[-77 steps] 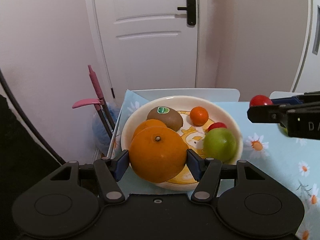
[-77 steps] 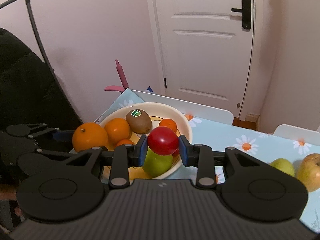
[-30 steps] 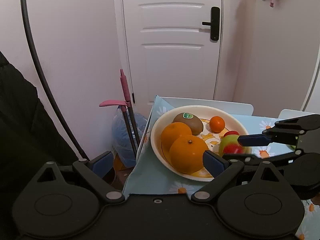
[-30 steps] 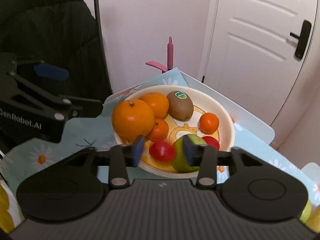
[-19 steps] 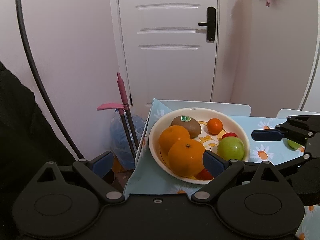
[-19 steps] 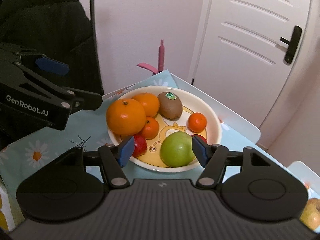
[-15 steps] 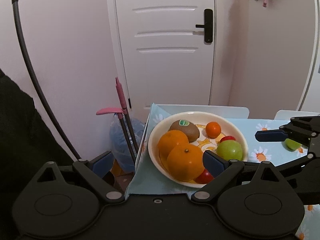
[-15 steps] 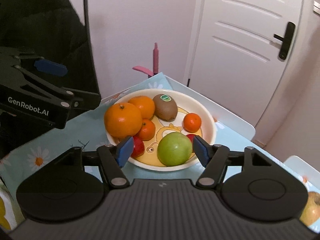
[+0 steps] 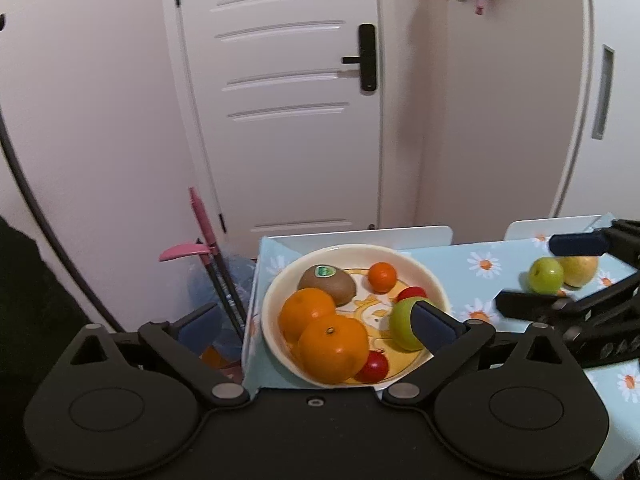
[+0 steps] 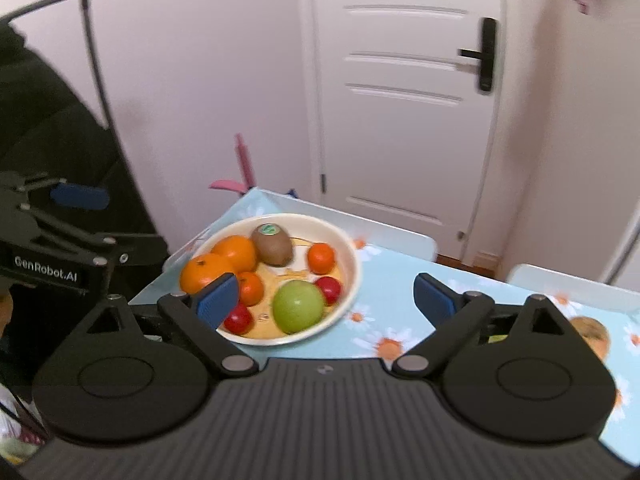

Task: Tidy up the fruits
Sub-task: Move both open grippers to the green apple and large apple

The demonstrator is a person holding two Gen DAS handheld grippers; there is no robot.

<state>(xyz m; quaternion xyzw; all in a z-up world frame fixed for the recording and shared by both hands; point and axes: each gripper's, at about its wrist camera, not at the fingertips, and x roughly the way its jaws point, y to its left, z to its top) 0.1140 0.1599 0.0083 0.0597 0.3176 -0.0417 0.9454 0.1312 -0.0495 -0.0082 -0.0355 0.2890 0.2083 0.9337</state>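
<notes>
A cream bowl (image 9: 434, 282) (image 10: 352, 276) on the daisy tablecloth holds two large oranges (image 9: 332, 342), a kiwi (image 9: 326, 290), small oranges (image 9: 382, 276), a green apple (image 10: 298, 306) and two red tomatoes (image 9: 372, 366) (image 10: 240, 318). My left gripper (image 9: 316, 330) is open and empty, just short of the bowl's near side. My right gripper (image 10: 326, 300) is open and empty, above the table to the right of the bowl. A small green apple (image 9: 545, 275) and a yellow apple (image 9: 580, 270) lie loose on the cloth to the right.
The table (image 10: 396, 320) has a left edge beside the bowl. A pink-handled tool (image 9: 200, 220) and a bag stand on the floor at left. White chair backs (image 9: 360, 236) and a white door (image 9: 288, 100) are behind. A dark coat (image 10: 48, 152) hangs at left.
The left gripper let go of the large orange into the bowl, the right let go of the red tomato there. Both opened and drew back; the right swung to the right.
</notes>
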